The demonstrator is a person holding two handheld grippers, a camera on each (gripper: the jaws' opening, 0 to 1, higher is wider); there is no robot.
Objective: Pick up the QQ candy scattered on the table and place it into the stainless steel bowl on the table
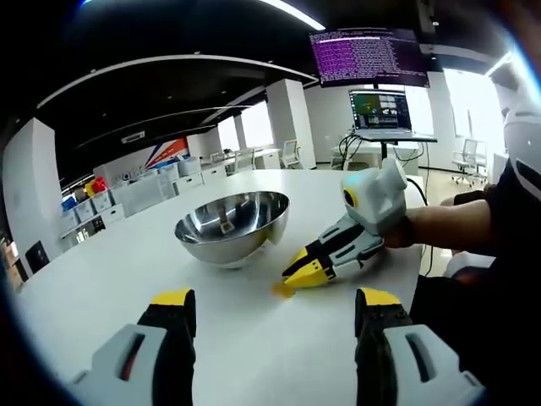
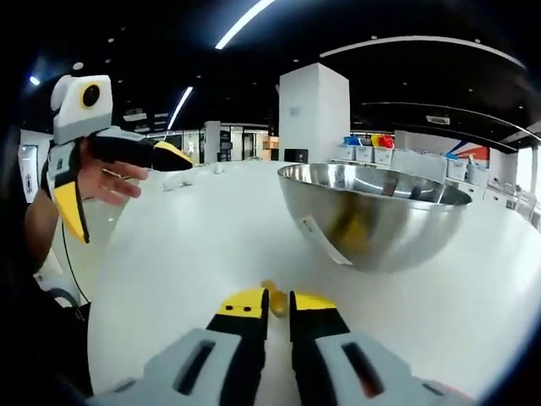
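The stainless steel bowl [image 1: 230,239] stands upright on the round white table [image 1: 101,271]. Just right of it, my right gripper [image 1: 293,277] is tipped down to the table with a small yellow QQ candy [image 1: 282,290] at its tips. In the right gripper view that candy [image 2: 274,301] is pinched between the nearly closed yellow jaws of my right gripper [image 2: 278,304], with the bowl [image 2: 397,233] a little ahead and to the right. My left gripper [image 1: 275,298] hovers open over the table in front of the bowl, holding nothing. The left gripper [image 2: 118,182] is also seen raised at the left in a hand.
A person's sleeve and forearm [image 1: 448,224] reach in from the right. Beyond the table's far edge stand a monitor on a stand [image 1: 380,110], a wall screen [image 1: 368,55], chairs and shelves with coloured bins [image 1: 93,199]. A white pillar [image 2: 313,114] rises behind the table.
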